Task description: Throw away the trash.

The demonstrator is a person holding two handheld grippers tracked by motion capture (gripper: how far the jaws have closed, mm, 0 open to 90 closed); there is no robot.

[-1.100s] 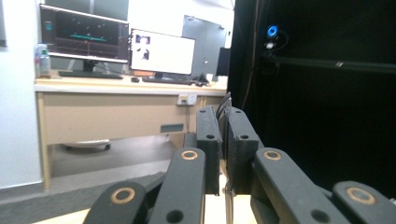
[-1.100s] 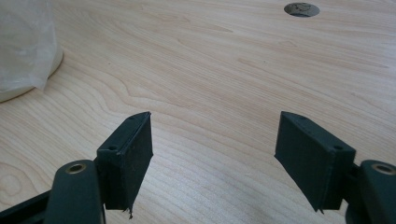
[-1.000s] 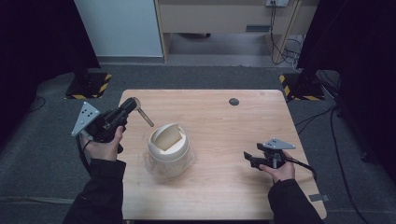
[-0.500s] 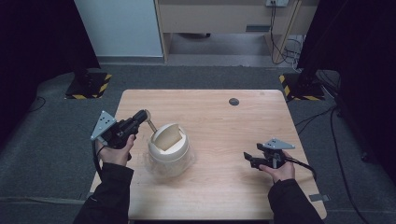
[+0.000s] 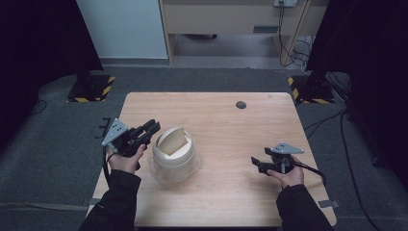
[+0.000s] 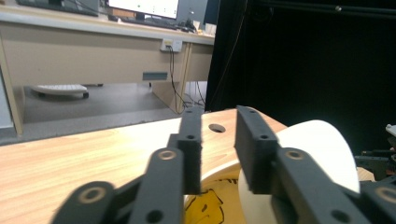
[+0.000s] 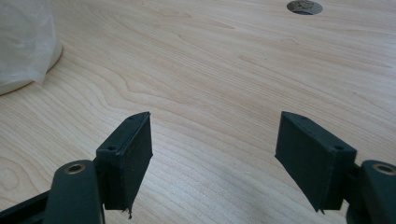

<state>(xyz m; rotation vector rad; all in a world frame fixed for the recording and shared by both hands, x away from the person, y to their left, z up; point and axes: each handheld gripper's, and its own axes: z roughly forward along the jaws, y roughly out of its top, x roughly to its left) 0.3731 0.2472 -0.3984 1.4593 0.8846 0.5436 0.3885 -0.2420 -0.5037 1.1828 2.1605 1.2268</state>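
Left gripper (image 5: 144, 132) sits at the left of the desk (image 5: 226, 120), just beside the small cream bin (image 5: 174, 154), pointing at its upper rim. Its fingers (image 6: 191, 140) have just been opening and now stand a narrow gap apart with nothing between them; in the left gripper view the bin's tilted swing lid (image 6: 317, 149) lies just beyond and to the right of the fingertips, apparently not touching them. The bin stands upright left of desk centre, a clear plastic liner bunched around its base. Right gripper (image 5: 257, 163) rests low at the right of the desk, well apart from the bin, fingers (image 7: 126, 158) spread wide over bare wood.
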